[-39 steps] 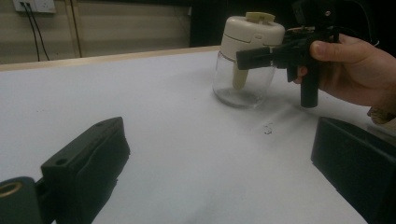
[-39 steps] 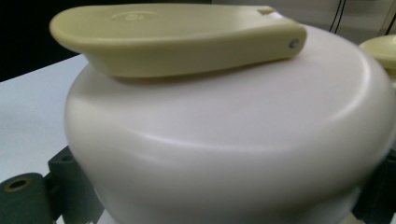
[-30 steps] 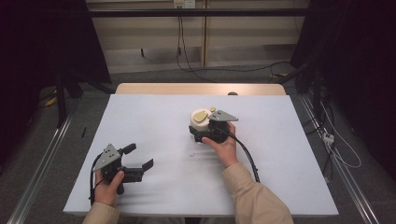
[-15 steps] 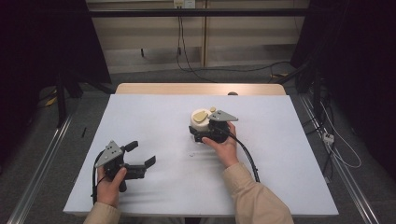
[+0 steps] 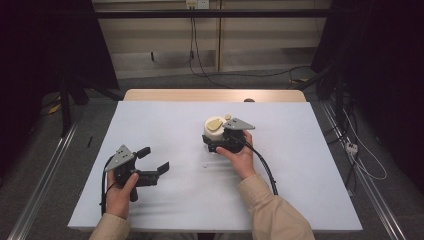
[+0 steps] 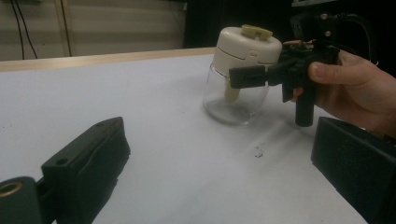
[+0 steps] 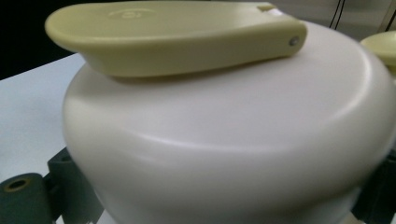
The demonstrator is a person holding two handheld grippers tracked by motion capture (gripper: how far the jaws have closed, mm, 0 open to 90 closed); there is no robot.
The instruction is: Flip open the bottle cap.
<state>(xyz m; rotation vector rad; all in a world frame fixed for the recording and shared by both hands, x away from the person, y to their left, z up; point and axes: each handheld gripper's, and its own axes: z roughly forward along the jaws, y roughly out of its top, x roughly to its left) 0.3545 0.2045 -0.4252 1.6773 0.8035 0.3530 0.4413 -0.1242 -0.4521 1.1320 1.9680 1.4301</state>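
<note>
The glass jar (image 6: 236,100) with its cream lid (image 5: 216,131) stands upright near the middle of the white table (image 5: 310,165), clasped between the jaws of the right gripper (image 5: 212,141). The left gripper (image 5: 154,160), well apart toward the near left, gapes wide, holding nothing.

High view above table (image 5: 150,125) looking down; left gripper view low, facing jar (image 6: 240,74); right gripper view pressed against it

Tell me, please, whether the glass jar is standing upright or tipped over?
Upright: the jar stands on its base on the table, cream lid on top.
</note>
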